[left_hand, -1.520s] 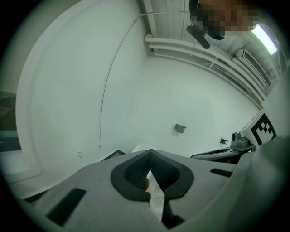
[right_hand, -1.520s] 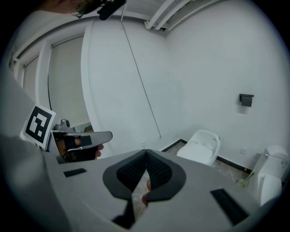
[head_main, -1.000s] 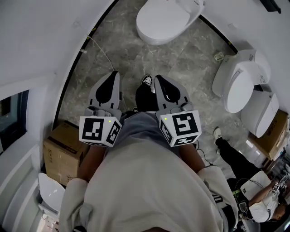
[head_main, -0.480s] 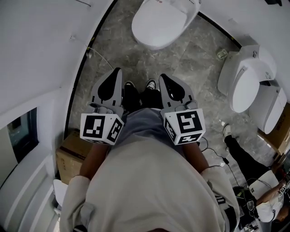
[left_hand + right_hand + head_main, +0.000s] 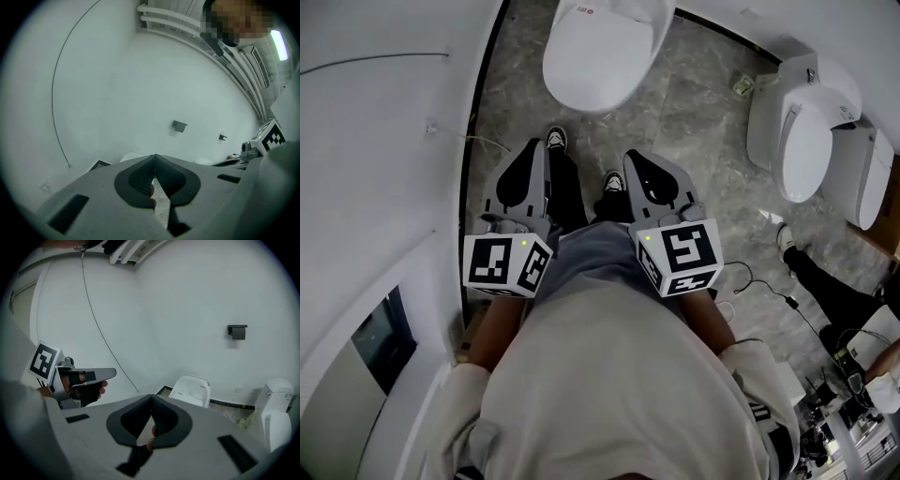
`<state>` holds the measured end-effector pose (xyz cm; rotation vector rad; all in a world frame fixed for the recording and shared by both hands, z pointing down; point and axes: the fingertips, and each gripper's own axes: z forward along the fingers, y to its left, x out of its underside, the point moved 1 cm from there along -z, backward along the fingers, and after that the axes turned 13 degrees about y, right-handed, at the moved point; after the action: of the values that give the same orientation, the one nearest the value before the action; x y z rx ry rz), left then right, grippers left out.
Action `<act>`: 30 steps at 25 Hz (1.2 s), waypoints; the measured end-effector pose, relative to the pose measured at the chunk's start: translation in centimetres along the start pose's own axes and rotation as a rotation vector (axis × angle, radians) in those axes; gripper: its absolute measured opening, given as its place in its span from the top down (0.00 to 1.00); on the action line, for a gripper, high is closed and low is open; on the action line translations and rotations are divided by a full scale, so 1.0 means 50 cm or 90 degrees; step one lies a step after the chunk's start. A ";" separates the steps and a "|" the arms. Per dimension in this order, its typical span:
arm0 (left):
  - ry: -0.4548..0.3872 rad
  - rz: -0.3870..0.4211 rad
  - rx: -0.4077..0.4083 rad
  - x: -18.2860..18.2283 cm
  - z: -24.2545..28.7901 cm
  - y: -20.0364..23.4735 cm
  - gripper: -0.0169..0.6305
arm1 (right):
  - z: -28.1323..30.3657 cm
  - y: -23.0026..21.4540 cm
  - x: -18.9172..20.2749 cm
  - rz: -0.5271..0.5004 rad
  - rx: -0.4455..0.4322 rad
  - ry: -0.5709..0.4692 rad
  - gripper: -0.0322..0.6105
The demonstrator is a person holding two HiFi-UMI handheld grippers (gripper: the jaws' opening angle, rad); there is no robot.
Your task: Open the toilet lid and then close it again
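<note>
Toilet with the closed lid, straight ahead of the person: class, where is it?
Head view, top centre: the toilet stands on the marbled floor beyond the person's shoes, beside the left wall.

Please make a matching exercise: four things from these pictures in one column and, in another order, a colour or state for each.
Things:
1. toilet lid
2. left gripper
3. wall fitting
4. shoe

Colour or state:
A. dark grey
B. shut, with nothing held
C. black and white
D. white, lying down closed

Pairs: 1-D, 2-B, 3-A, 4-C.
</note>
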<state>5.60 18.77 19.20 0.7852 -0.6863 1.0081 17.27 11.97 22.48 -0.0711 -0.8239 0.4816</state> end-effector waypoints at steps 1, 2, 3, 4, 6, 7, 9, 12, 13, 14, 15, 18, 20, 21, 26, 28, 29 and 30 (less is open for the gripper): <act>0.004 0.006 0.009 -0.012 0.016 0.015 0.97 | 0.013 -0.001 -0.014 0.006 0.008 0.000 0.94; 0.009 0.012 0.017 -0.025 0.032 0.032 0.97 | 0.028 -0.002 -0.029 0.012 0.016 0.000 0.94; 0.015 0.017 0.026 -0.036 0.048 0.050 0.97 | 0.043 -0.001 -0.043 0.018 0.024 -0.001 0.94; 0.022 0.023 0.036 -0.046 0.063 0.068 0.97 | 0.059 0.000 -0.057 0.025 0.031 0.000 0.94; 0.036 0.033 0.055 -0.067 0.093 0.103 0.97 | 0.093 0.003 -0.085 0.042 0.046 0.002 0.94; 0.041 0.037 0.064 -0.079 0.107 0.120 0.97 | 0.110 0.005 -0.099 0.049 0.052 0.003 0.94; 0.049 0.046 0.080 -0.104 0.132 0.153 0.97 | 0.140 0.010 -0.126 0.060 0.064 0.004 0.94; 0.064 0.060 0.103 -0.136 0.167 0.198 0.97 | 0.181 0.020 -0.164 0.079 0.082 0.005 0.94; 0.071 0.066 0.111 -0.144 0.179 0.213 0.97 | 0.195 0.025 -0.174 0.086 0.088 0.006 0.94; 0.079 0.072 0.120 -0.149 0.191 0.228 0.97 | 0.209 0.030 -0.183 0.093 0.095 0.007 0.93; 0.086 0.077 0.129 -0.152 0.204 0.242 0.97 | 0.222 0.035 -0.191 0.099 0.102 0.008 0.94; 0.110 0.088 0.156 -0.147 0.242 0.277 0.97 | 0.261 0.047 -0.203 0.112 0.119 0.011 0.94; 0.127 0.096 0.171 -0.139 0.263 0.293 0.97 | 0.284 0.053 -0.204 0.124 0.126 0.013 0.94; 0.136 0.101 0.178 -0.133 0.272 0.299 0.97 | 0.294 0.056 -0.201 0.131 0.128 0.015 0.94; 0.180 0.103 0.191 -0.093 0.312 0.318 0.97 | 0.323 0.060 -0.180 0.156 0.126 0.031 0.94; 0.194 0.093 0.190 -0.076 0.331 0.323 0.97 | 0.328 0.051 -0.175 0.161 0.124 0.034 0.94; 0.202 0.087 0.189 -0.066 0.340 0.327 0.97 | 0.332 0.046 -0.171 0.165 0.123 0.035 0.94; 0.211 0.080 0.187 -0.053 0.351 0.332 0.97 | 0.338 0.040 -0.166 0.169 0.121 0.037 0.94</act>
<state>-13.01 8.31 30.76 0.8096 -0.3066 1.3375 -0.45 8.01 27.81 -0.0185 -0.7118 0.8020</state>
